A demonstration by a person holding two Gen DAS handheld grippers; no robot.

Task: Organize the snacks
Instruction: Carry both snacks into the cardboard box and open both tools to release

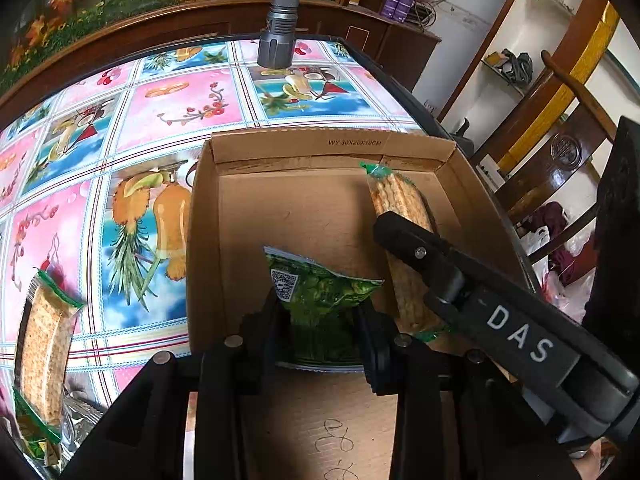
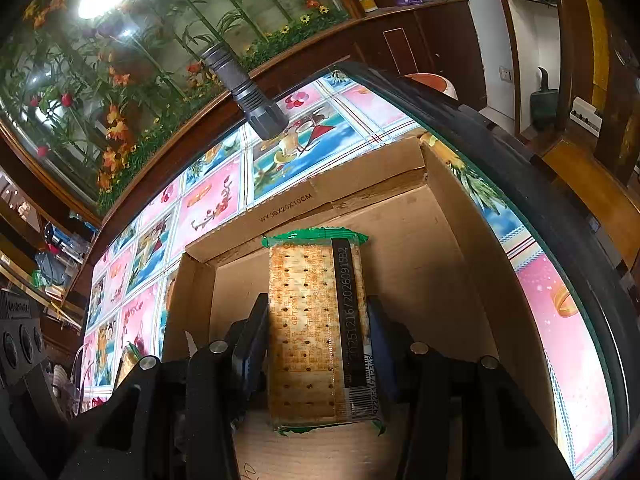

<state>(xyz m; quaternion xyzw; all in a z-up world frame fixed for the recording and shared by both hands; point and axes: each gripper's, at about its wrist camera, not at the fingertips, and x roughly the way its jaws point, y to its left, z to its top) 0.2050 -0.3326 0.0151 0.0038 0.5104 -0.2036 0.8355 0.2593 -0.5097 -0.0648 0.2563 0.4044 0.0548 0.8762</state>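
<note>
Both views look steeply down from close above, along their own fingers, into the cardboard box point(image 1: 320, 208) point(image 2: 400, 232). They share its far wall, the patterned tablecloth point(image 1: 180, 104) point(image 2: 208, 208) beyond, and the flashlight point(image 1: 280, 16) point(image 2: 244, 92) near the top edge.

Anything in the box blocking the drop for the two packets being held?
Nothing visible. The left gripper holds the green packet, the right gripper the cracker packet, both over the bare floor of the cardboard box.

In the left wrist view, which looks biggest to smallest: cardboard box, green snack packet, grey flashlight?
1. Brown cardboard box, clearly largest.
2. Green foil snack packet.
3. Grey metal flashlight; it stands farther away, so this ranking is unsure.
</note>
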